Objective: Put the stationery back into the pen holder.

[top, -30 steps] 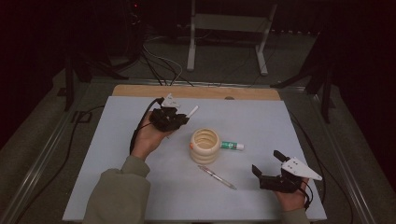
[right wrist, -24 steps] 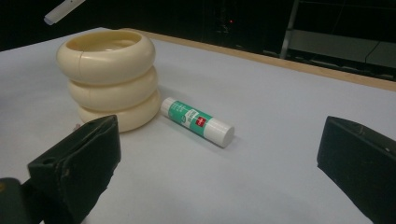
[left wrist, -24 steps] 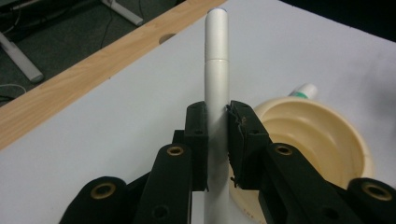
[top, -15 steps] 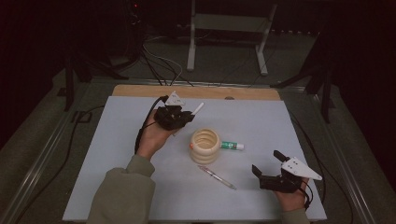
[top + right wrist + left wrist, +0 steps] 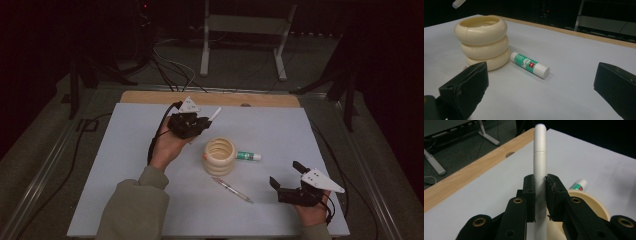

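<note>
left gripper [image 5: 200,124]: pads pinch a white marker [image 5: 540,165] by its lower shaft; it hangs above the mat, left of centre in the high view
marker axis: runs along the jaws, capped tip toward the upper right of the high view
cream ringed holder [image 5: 219,156]: just below and right of that gripper, mouth up; likely where the marker goes
right gripper [image 5: 295,181]: jaws spread wide, nothing between them, lower right, farther from the holder
room: glue stick [image 5: 248,156] touches the holder's right side; pen [image 5: 233,190] lies below it; mat [image 5: 280,125] bare upper right
</note>
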A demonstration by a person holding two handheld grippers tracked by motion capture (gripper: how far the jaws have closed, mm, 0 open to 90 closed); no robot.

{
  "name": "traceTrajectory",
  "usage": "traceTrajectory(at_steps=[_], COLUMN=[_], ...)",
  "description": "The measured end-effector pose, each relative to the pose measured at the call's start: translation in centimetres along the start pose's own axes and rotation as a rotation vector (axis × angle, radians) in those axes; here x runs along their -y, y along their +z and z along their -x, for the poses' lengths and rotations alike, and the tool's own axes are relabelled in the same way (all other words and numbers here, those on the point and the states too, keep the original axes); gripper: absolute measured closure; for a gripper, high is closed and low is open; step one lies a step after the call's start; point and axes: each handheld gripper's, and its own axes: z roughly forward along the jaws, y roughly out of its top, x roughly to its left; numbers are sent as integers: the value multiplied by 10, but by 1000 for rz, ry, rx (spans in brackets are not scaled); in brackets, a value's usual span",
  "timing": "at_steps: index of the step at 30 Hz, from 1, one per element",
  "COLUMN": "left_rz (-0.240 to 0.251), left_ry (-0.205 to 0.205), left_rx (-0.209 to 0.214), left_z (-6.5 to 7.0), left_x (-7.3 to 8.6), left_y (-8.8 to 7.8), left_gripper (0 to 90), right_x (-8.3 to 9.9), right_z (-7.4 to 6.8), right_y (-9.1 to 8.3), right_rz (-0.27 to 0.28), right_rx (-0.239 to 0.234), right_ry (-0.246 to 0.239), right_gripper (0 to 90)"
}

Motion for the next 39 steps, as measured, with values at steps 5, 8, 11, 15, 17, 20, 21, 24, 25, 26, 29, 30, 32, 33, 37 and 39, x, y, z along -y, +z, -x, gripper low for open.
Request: traceTrajectory(at_steps=[5,8,11,15,17,20,21,24,25,26,29,30,32,33,37,39], left_rz=[18,28,33,51,59,66,70,70,74,75,82,81,83,83,93,96], left_ry=[5,6,11,3,-2,-3,-7,-6,-8,-6,-9,-8,-5,-3,-1,-1], left_rx=[4,7,10,16,17,23,28,32,45,46,57,58,61,65,75,79], left_z=[3,6,7,9,10,11,12,14,16,17,20,21,23,24,29,30], left_x=[-2,-3,-5,-6,-6,-6,-6,-6,-7,-7,-7,-7,-7,-7,-8,-8], left_y=[2,4,5,7,7,9,9,11,13,14,17,18,21,22,25,26], left_gripper=[794,794,795,794,794,794,794,794,794,794,794,794,794,794,794,794], right_x=[0,0,0,0,0,0,0,0,0,0,0,0,0,0,0,0], right_z=[0,0,0,0,0,0,0,0,0,0,0,0,0,0,0,0], right_y=[0,0,0,0,0,1,1,1,1,1,1,1,1,1,0,0], right_rz=[1,-1,-1,-1,-2,-1,-2,-2,-2,-2,-3,-2,-3,-3,-1,-1], right_rx=[0,-1,-2,-2,-2,-3,-2,-3,-3,-3,-3,-3,-3,-2,-2,-1], right_ry=[0,-1,-2,-1,-1,-1,-2,-3,-2,-2,0,-2,-1,-1,-2,0], right_gripper=[2,2,2,2,2,2,2,2,2,2,2,2,2,2,2,2])
